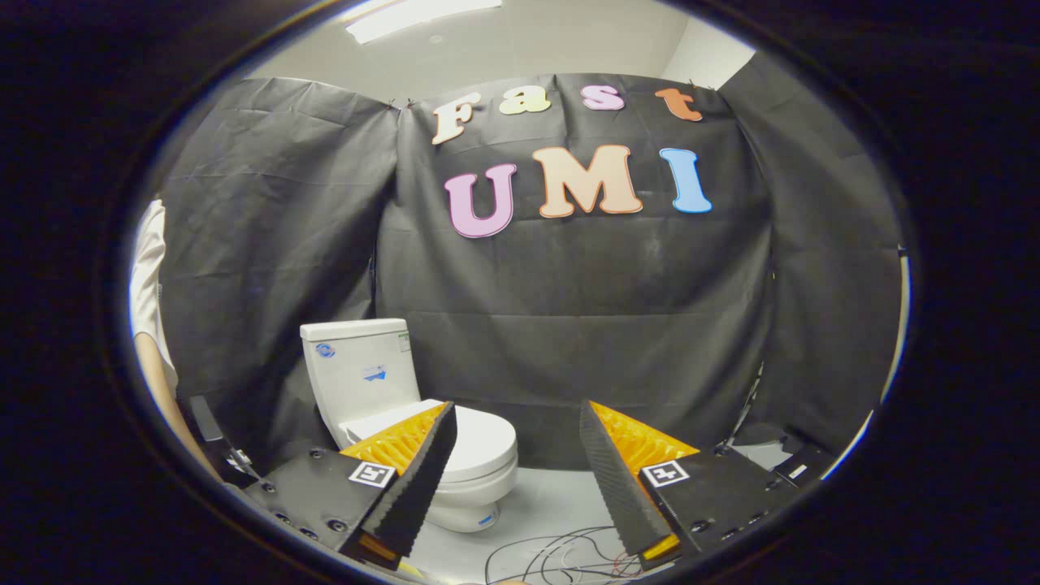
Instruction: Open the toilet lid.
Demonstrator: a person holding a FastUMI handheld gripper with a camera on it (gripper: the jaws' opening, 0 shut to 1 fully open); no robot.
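While hovering with gripper (516,463) fingers spread wide and pinching nothing, not yet touching the toilet lid (479,439) (lying flat, closed) just beyond the left finger; lifting entirely remaining.

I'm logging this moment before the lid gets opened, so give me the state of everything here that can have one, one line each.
toilet lid: down, closed over the seat.
toilet: upright on the floor, beyond the fingers, partly behind the left one.
gripper: open, fingers spread wide, holding nothing, touching nothing.
cables: lying loose on the floor between the fingers.
ceiling light: on.
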